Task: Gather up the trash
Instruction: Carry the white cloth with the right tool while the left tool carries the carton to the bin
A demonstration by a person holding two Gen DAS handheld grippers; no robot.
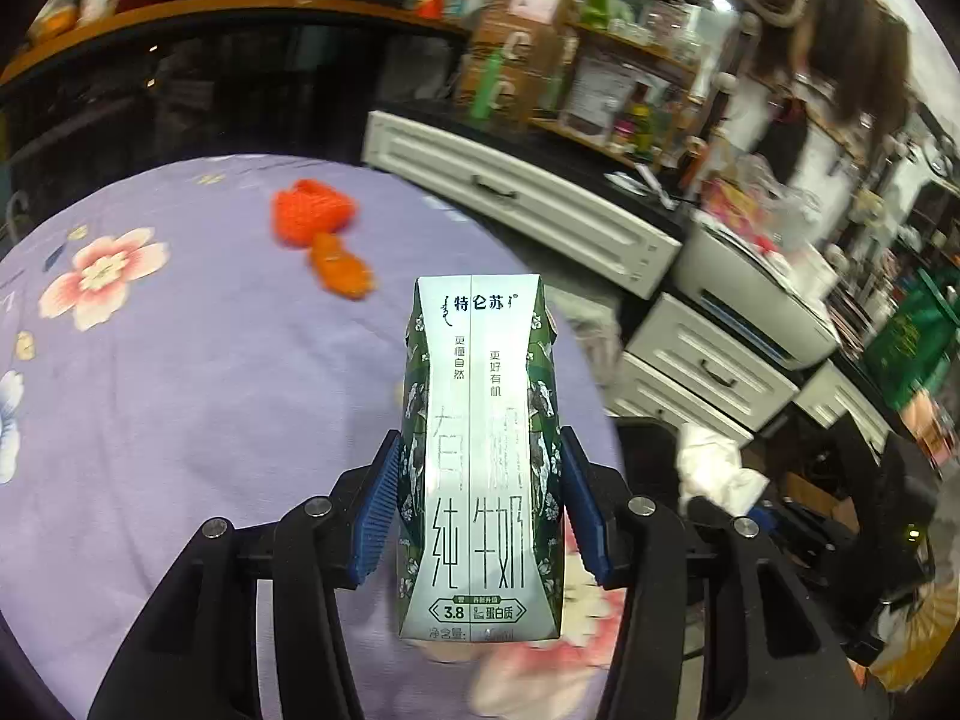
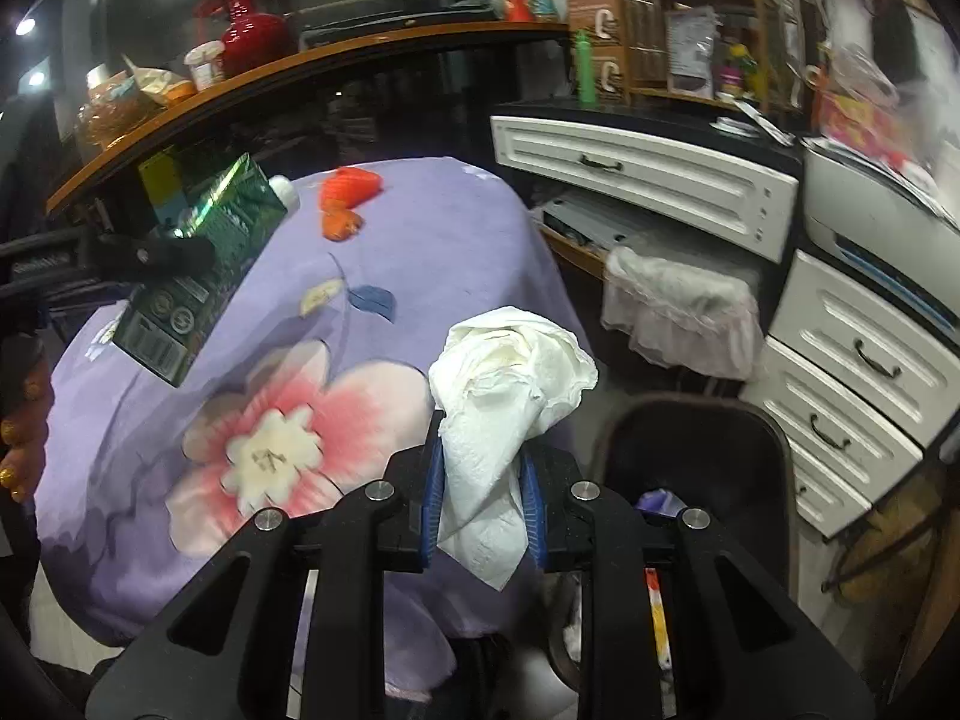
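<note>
the left gripper (image 1: 480, 492) is clamped on a green and white milk carton (image 1: 480, 462), its blue pads (image 1: 378, 516) pressing the two narrow sides while the printed front faces the camera. the carton is held clear above a table draped in a lilac cloth with big pink flowers (image 1: 180, 390). in the left wrist view, at about eleven o'clock from the carton, an orange net bag (image 1: 309, 213) lies on the cloth with a small orange piece (image 1: 339, 270) touching it on the near side.

the right gripper (image 2: 483, 501) is closed on a crumpled white paper napkin (image 2: 510, 384), which bulges out above the pads and hangs a corner below them. it sits over the table's right edge. at about three o'clock from the napkin, down past the table edge, stands a dark bin (image 2: 696, 438) with some scraps inside. in the right wrist view the carton (image 2: 198, 264) shows tilted at about ten o'clock, with the left gripper's black finger (image 2: 156, 252) across it and a hand (image 2: 24, 432) at the far left edge.

behind the table, at one to three o'clock, run white drawers (image 2: 648, 180) with dark handles, and a curved wooden shelf (image 2: 288, 66) carries a red vase (image 2: 246, 24).
</note>
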